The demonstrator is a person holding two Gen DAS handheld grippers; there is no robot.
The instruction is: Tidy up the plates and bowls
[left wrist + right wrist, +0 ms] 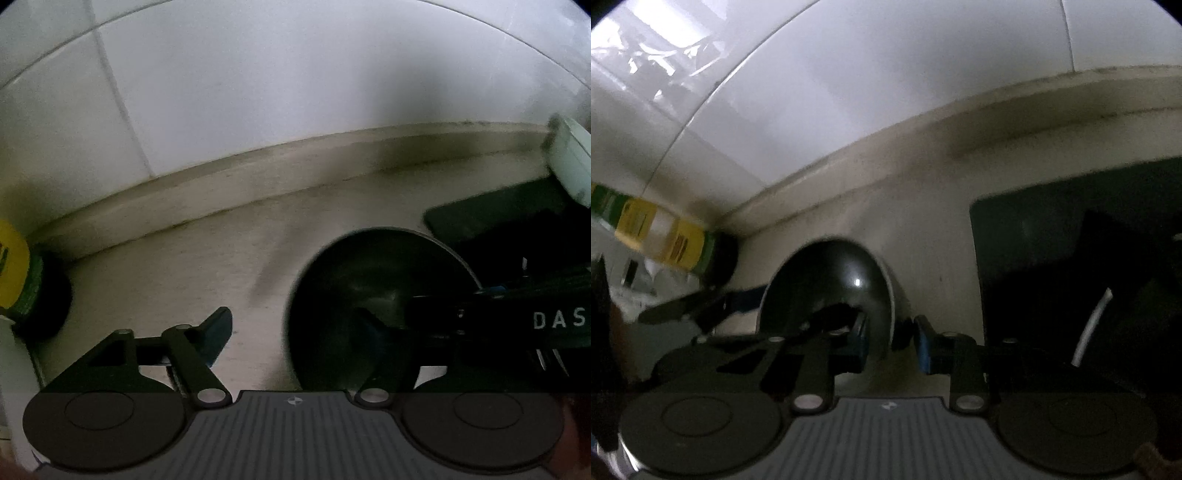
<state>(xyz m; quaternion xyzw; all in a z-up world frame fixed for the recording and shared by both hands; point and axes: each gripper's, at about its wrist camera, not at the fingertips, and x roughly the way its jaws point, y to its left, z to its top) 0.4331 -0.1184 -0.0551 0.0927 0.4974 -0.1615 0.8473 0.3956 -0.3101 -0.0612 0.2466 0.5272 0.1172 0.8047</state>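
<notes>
Dark glossy bowl [834, 291] sits on the beige counter [207, 258]; right gripper [890, 341] straddles its right rim, jaws part-open, not yet clamped; left gripper [295, 332] gapes wide, empty, bowl toward its right finger, so right is nearer

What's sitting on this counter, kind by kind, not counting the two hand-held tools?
Dark bowl: 1
Black mat: 1
Yellow-and-green labelled container: 1
White object, cut off at the edge: 1
Total: 4
</notes>
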